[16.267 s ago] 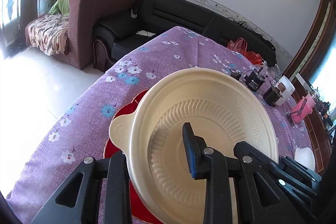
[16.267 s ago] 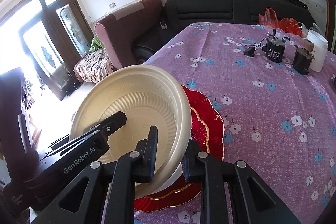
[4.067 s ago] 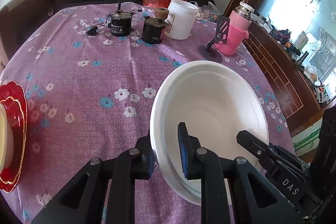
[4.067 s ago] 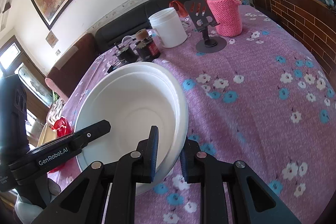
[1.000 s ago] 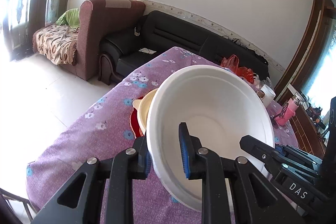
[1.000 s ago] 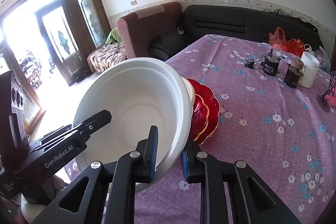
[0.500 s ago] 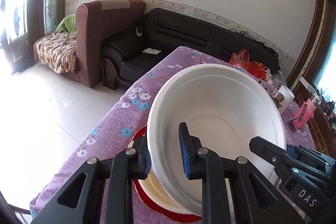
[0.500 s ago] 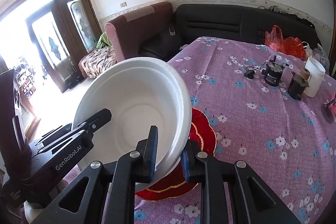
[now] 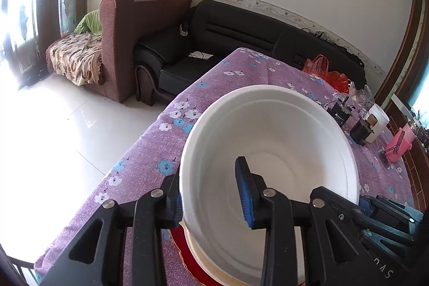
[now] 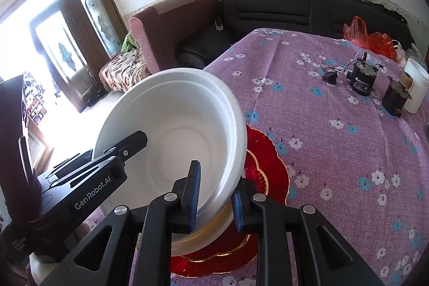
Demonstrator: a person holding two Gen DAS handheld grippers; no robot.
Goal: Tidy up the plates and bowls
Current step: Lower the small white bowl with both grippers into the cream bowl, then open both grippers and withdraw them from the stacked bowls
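Observation:
A white bowl (image 9: 281, 141) (image 10: 182, 125) rests tilted in a cream dish (image 10: 206, 232) that lies on a red gold-edged plate (image 10: 270, 173), near the table's near-left edge. My left gripper (image 9: 207, 173) straddles the bowl's near rim and its jaws are opening. The blue inner pad stands clear of the wall inside the bowl. The left gripper's black arm (image 10: 93, 178) also shows over the bowl's left side. My right gripper (image 10: 215, 184) is shut on the bowl's right rim, one pad inside and one outside.
The table (image 10: 335, 138) has a purple flowered cloth. Two small black motors (image 10: 362, 77), a white jar (image 10: 415, 87) and a pink flask (image 9: 402, 144) stand at its far right. The table edge drops to the white floor (image 9: 53, 138) on the left. A black sofa (image 9: 254, 34) is behind.
Both grippers have carried the white bowl down onto the cream dish and red plate. The left jaws, shut on the rim before, now stand apart from it.

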